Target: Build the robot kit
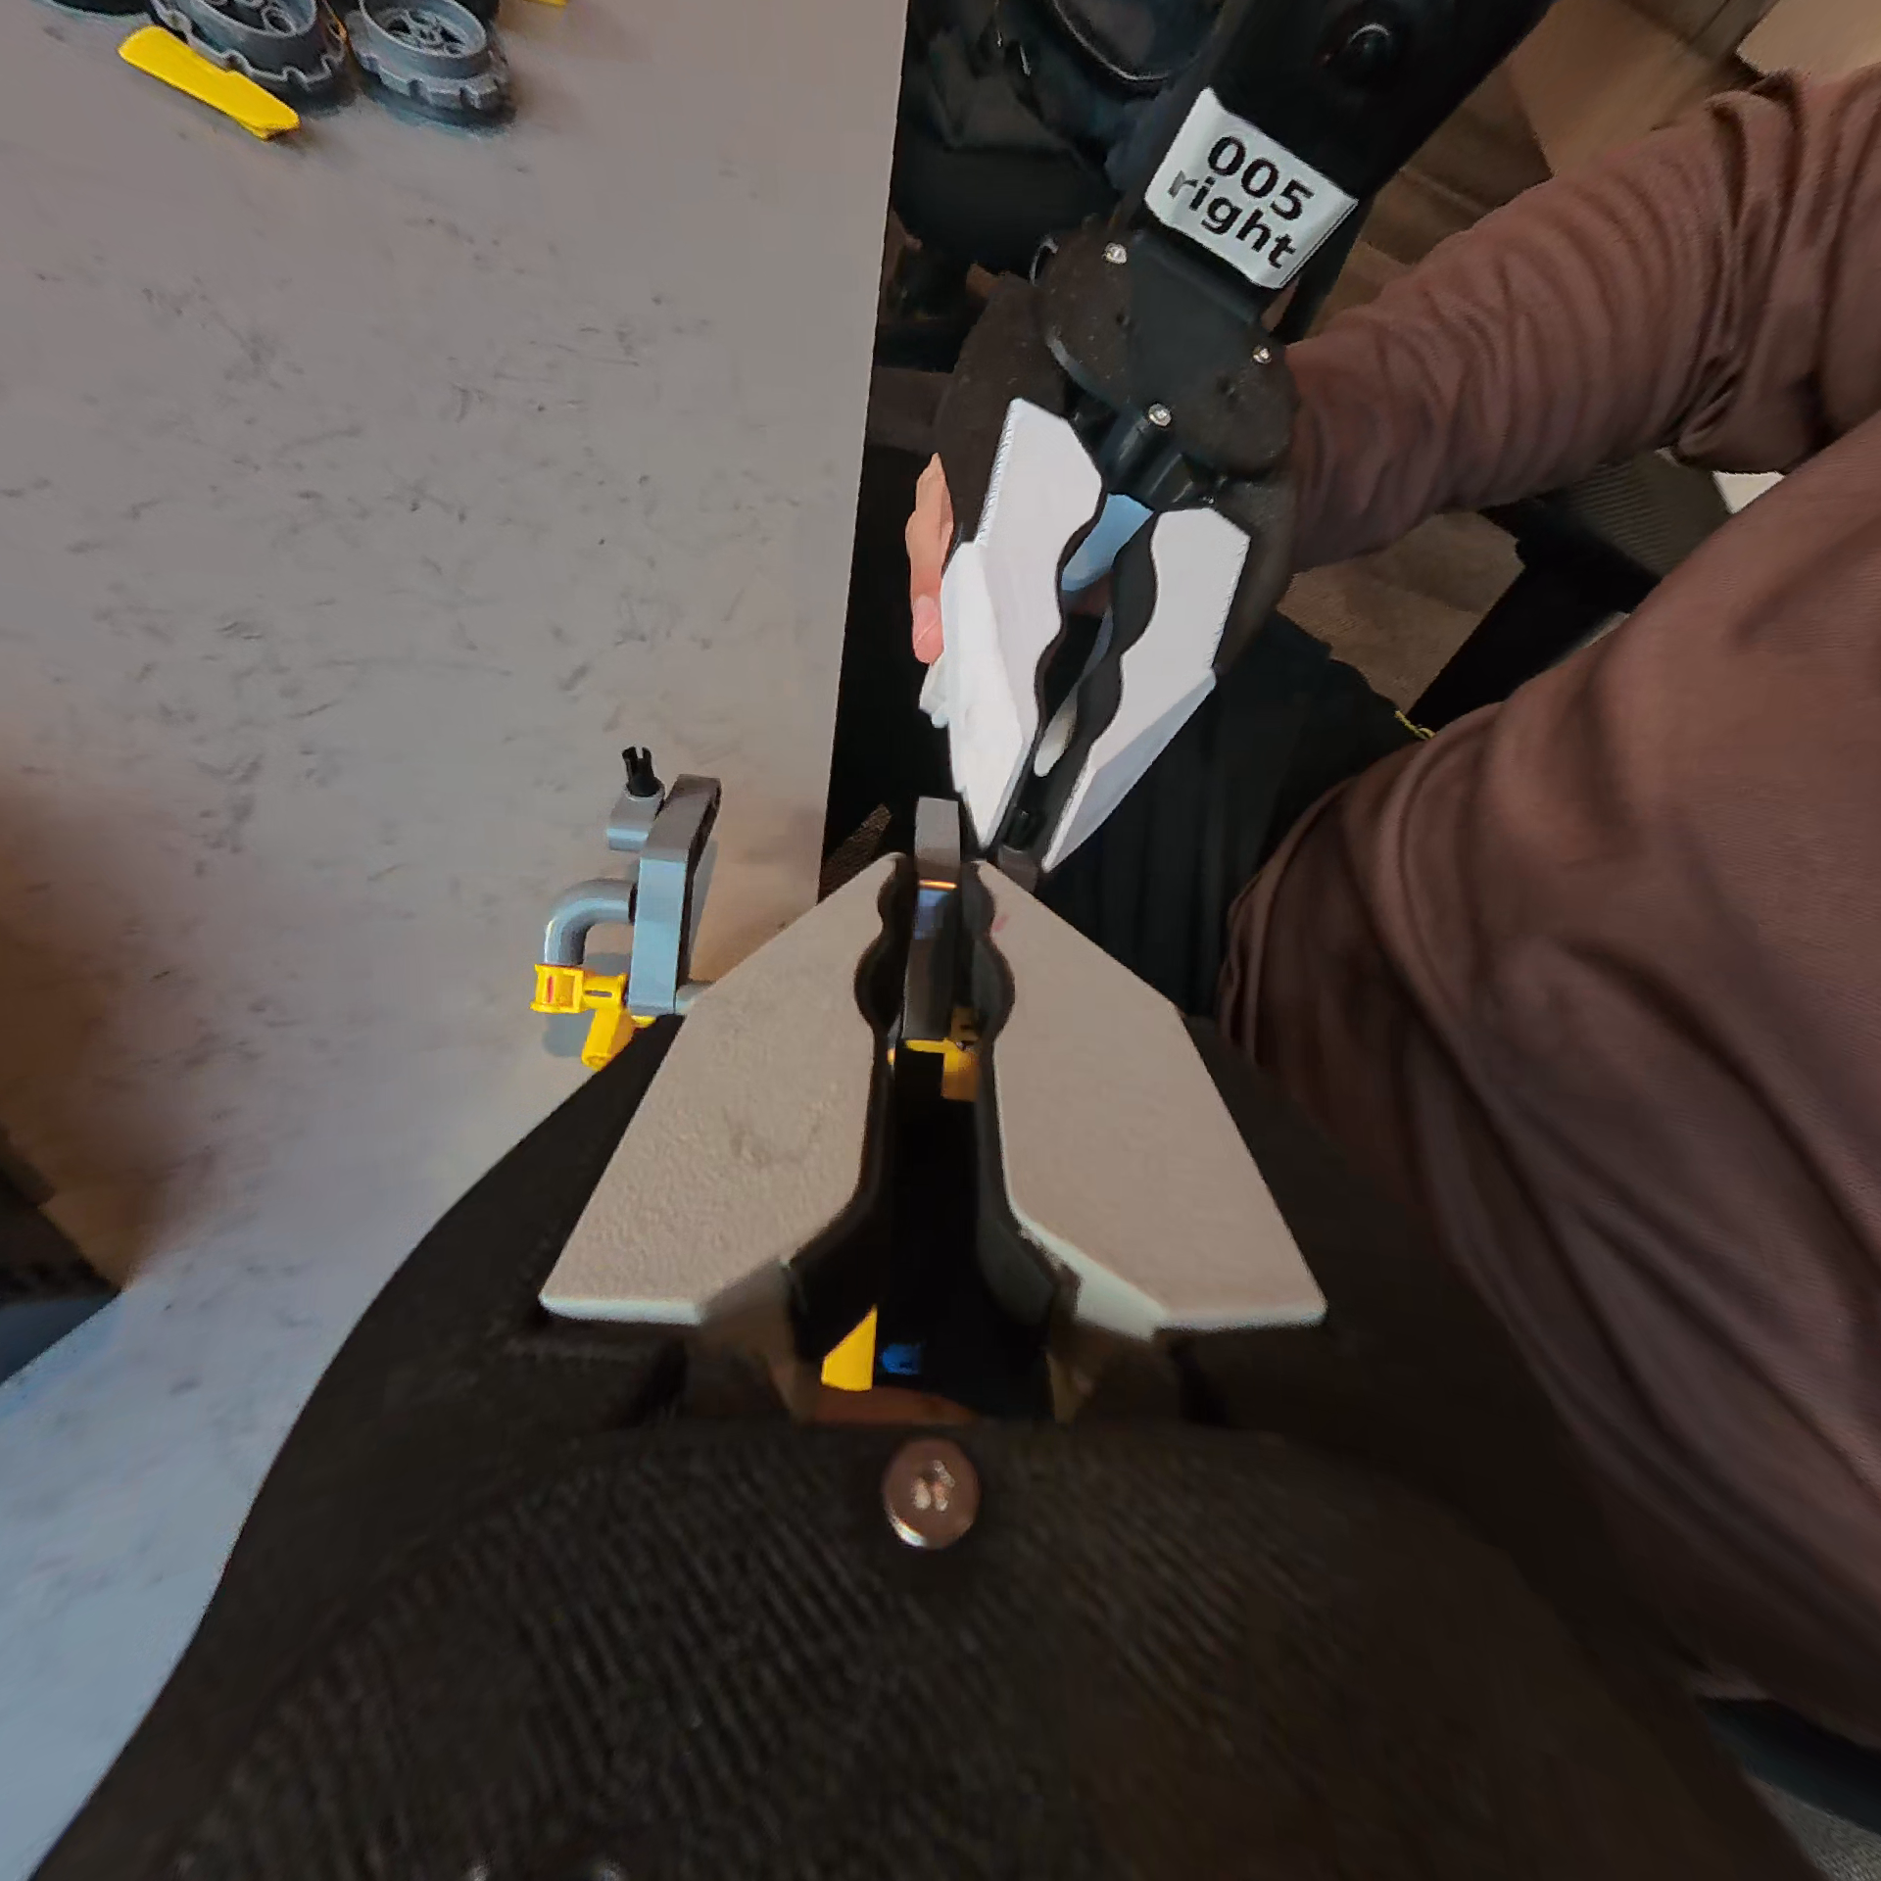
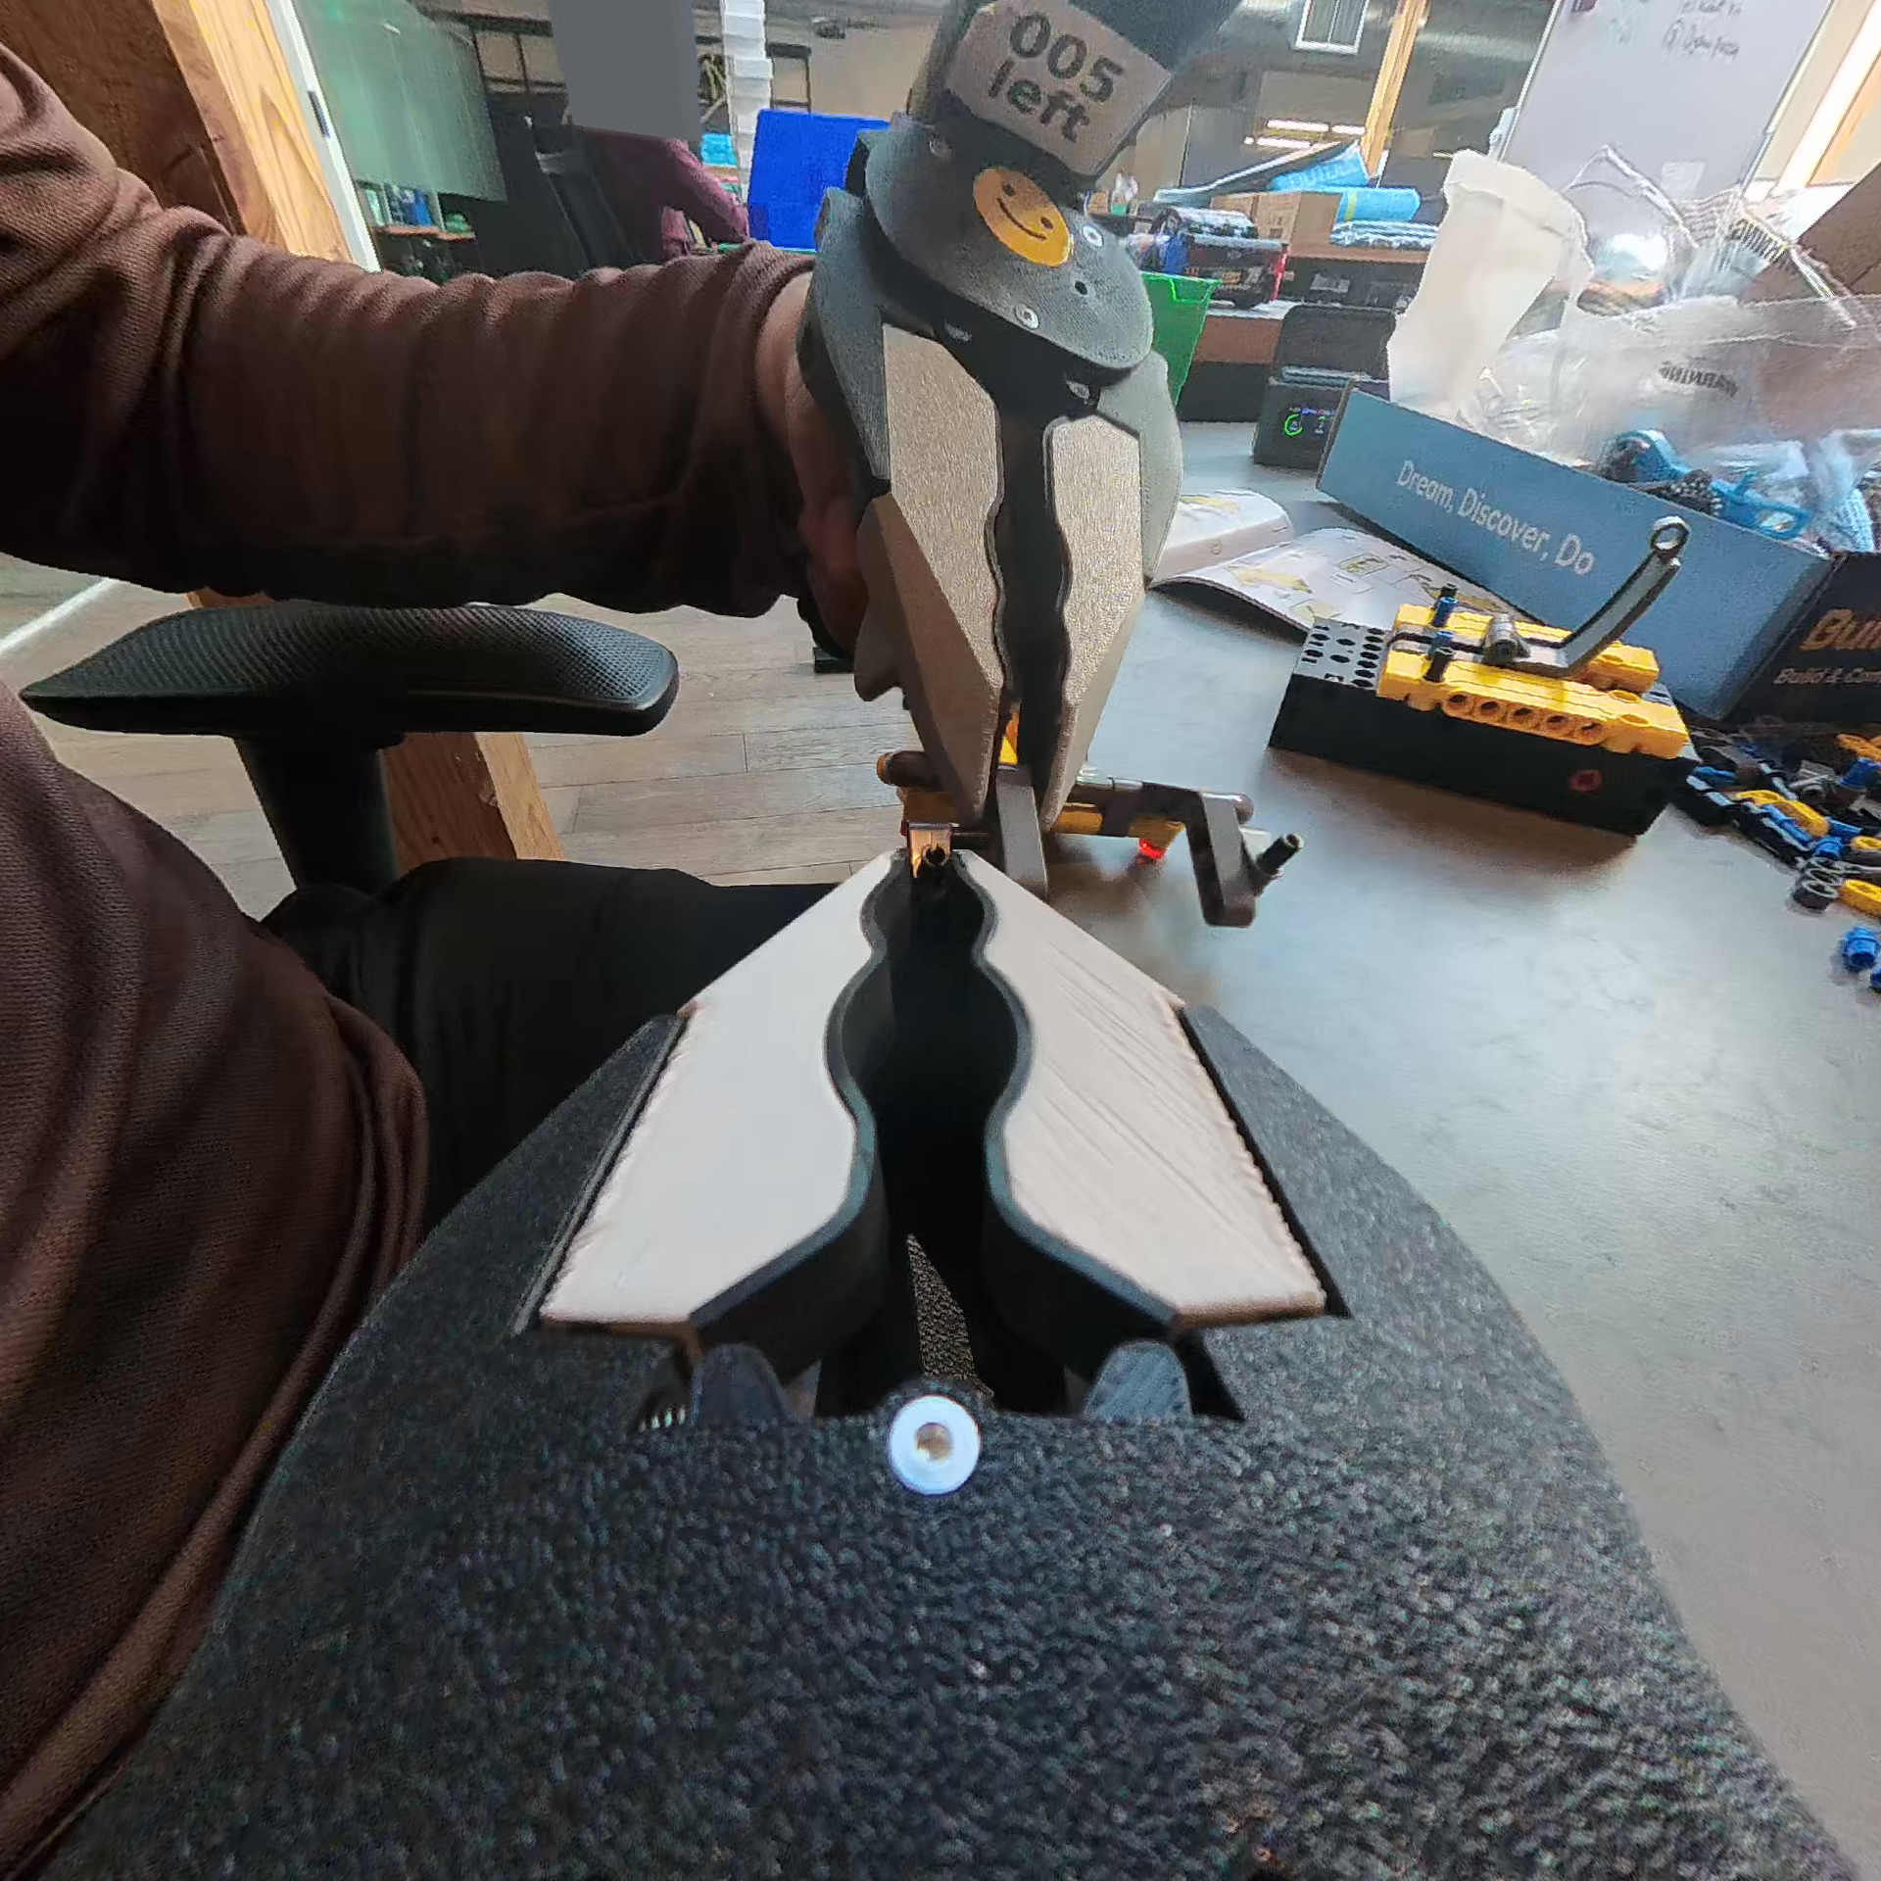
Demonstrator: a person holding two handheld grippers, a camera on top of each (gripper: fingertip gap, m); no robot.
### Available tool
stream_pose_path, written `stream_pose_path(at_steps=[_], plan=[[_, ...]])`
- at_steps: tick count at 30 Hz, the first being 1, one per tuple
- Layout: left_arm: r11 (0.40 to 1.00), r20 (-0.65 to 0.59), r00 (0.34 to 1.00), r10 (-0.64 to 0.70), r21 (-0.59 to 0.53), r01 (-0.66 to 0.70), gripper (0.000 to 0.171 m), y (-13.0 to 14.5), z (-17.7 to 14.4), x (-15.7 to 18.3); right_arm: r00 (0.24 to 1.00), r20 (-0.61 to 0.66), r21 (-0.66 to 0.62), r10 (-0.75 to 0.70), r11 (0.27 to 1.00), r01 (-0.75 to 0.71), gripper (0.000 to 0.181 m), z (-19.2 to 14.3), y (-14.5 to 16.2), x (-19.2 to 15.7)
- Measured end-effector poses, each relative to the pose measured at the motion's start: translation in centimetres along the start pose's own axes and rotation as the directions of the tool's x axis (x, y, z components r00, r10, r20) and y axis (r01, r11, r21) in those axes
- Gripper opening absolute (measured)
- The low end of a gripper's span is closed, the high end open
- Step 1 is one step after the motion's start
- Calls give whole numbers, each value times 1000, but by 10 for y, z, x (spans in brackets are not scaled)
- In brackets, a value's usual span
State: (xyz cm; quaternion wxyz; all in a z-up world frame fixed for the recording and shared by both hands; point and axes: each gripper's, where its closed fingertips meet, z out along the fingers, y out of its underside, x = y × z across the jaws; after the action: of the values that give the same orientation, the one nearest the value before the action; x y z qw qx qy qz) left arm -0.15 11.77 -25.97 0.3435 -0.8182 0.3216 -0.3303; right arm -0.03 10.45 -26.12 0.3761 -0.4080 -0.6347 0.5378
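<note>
My left gripper is shut on a small brick assembly of grey beams, a grey elbow and yellow connectors, and holds it over the near edge of the grey table. In the right wrist view the left gripper points down, with the assembly sticking out to its right. My right gripper is shut on a small dark pin, tip to tip with the left gripper at the assembly's end. The right gripper's white fingers also show in the left wrist view.
A black and yellow brick build, a blue box, an open booklet, loose small parts and plastic bags lie on the table to the right. Grey wheels lie at the far end. A chair armrest is on the left.
</note>
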Motion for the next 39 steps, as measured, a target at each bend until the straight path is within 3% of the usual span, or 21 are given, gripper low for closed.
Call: stream_pose_path(at_steps=[13,20,25,30,39], plan=[[998,34,999,27,-56,-25,7,8,1,-12,999,-30,-19,23,1000,-24,3,2,10,11],[985,12,997,76,-156,-73,6,9,-3,-23,1000,-21,-26,19,999,-19,3,6,12,8],[985,-37,996,79,-153,-83,6,7,-5,-17,1000,-14,-18,19,1000,-19,3,5,11,8],[974,-32,996,81,-207,-86,18,14,-6,-15,1000,-4,-8,21,1000,-21,3,8,11,7],[957,-18,992,121,-264,-122,6,16,-6,-13,1000,0,-7,18,1000,-18,3,11,15,6]])
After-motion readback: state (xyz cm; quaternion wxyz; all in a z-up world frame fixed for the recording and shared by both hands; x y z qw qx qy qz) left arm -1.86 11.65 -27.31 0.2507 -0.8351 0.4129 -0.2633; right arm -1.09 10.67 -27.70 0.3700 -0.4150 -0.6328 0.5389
